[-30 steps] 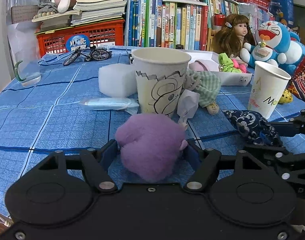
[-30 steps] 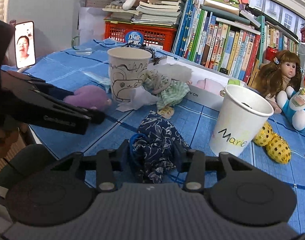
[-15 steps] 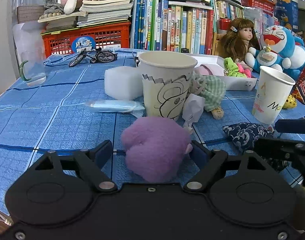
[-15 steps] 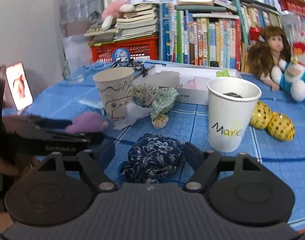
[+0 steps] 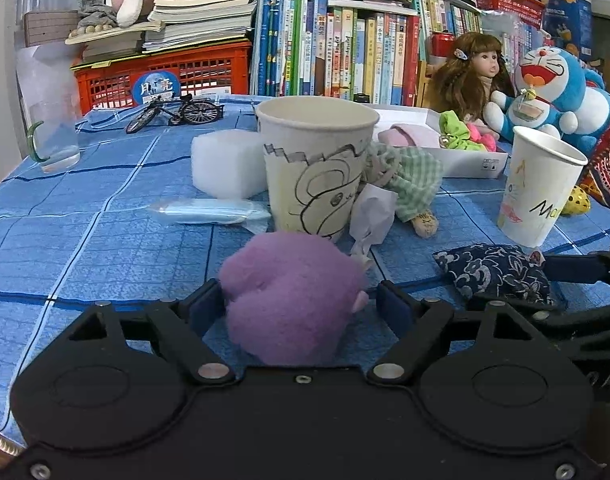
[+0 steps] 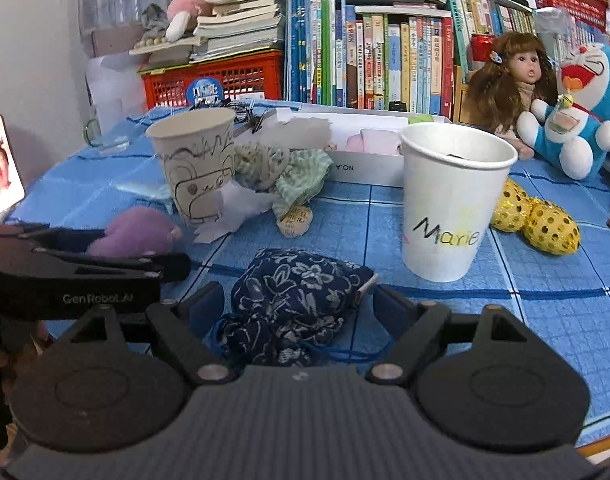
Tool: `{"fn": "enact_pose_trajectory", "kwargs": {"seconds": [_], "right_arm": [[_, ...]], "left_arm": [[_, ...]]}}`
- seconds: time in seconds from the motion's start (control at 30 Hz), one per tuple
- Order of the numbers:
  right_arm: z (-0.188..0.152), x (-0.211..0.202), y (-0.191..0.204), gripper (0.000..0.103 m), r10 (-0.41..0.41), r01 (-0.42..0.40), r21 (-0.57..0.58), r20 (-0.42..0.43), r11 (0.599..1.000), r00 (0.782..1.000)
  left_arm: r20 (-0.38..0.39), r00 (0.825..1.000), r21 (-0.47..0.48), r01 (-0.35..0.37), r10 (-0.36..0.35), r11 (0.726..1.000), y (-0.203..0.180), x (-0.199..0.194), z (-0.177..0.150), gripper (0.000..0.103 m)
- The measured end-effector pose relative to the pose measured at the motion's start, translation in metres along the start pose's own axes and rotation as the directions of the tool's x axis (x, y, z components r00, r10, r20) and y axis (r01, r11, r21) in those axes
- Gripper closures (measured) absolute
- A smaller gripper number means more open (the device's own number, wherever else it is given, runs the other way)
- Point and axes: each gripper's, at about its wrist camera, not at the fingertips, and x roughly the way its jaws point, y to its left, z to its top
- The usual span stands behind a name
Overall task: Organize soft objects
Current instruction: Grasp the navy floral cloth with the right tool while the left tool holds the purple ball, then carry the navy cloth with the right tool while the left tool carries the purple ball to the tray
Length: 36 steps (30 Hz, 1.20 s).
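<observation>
A purple plush ball point(image 5: 293, 300) lies on the blue checked tablecloth point(image 5: 85, 248) between the fingers of my left gripper point(image 5: 297, 296). Its jaws are closing. The left pad is at the plush and a small gap shows at the right pad. A dark blue floral cloth pouch point(image 6: 293, 300) rests on the cloth between the spread fingers of my right gripper point(image 6: 297, 297), which is open and clear of it on both sides. The pouch point(image 5: 493, 272) also shows in the left wrist view, and the plush point(image 6: 135, 232) in the right wrist view.
Ahead stand a doodled paper cup point(image 5: 317, 168) and a white cup marked Marie point(image 6: 449, 200). Around them lie a checked rag doll point(image 5: 409, 184), crumpled tissue point(image 5: 375, 216), a white foam block point(image 5: 225, 168), a white box point(image 5: 465, 160) and gold balls point(image 6: 537, 220). Books, a doll and plush toys fill the back.
Both grippers squeezed their soft objects a second ago. Both have since spread, and the plush and the pouch now rest on the cloth. The right wrist view has rolled level.
</observation>
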Motion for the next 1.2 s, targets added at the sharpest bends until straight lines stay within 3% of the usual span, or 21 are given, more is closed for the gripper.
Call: {"fn": "enact_pose_trajectory", "kwargs": {"seconds": [0.1,0.2,0.33,0.53,0.83,1.2], "right_arm": [[-0.001,0.003,0.003,0.014,-0.004,0.004,-0.010,-0.007,1.000,1.000],[-0.002,0.004,0.004,0.021,-0.006,0.005,-0.012,-0.009,1.000,1.000],[-0.001,0.003,0.008,0.036,-0.004,0.004,-0.029,-0.002,1.000,1.000],[0.002,-0.004,0.009,0.045,0.010,-0.010,-0.048,0.013,0.999,1.000],[0.021,-0.027,-0.002,0.047,0.067,-0.066,-0.016,0.078,0.998,0.995],[0.072,-0.060,-0.026,0.047,0.126,-0.134,0.029,0.192,0.990,0.973]], "left_arm": [[0.004,1.000,0.004,-0.003,0.003,1.000,-0.001,0.000,0.000,0.029],[0.008,1.000,0.001,-0.013,0.013,1.000,0.000,-0.001,0.000,0.037],[0.002,1.000,-0.010,0.001,-0.001,1.000,0.004,-0.005,0.001,0.039],[0.025,1.000,-0.007,-0.008,0.008,1.000,0.009,-0.017,0.006,0.039],[0.095,0.995,-0.025,-0.031,0.034,0.999,0.028,-0.045,0.029,0.039],[0.180,0.984,-0.013,0.017,-0.014,1.000,0.052,-0.065,0.090,0.039]]}}
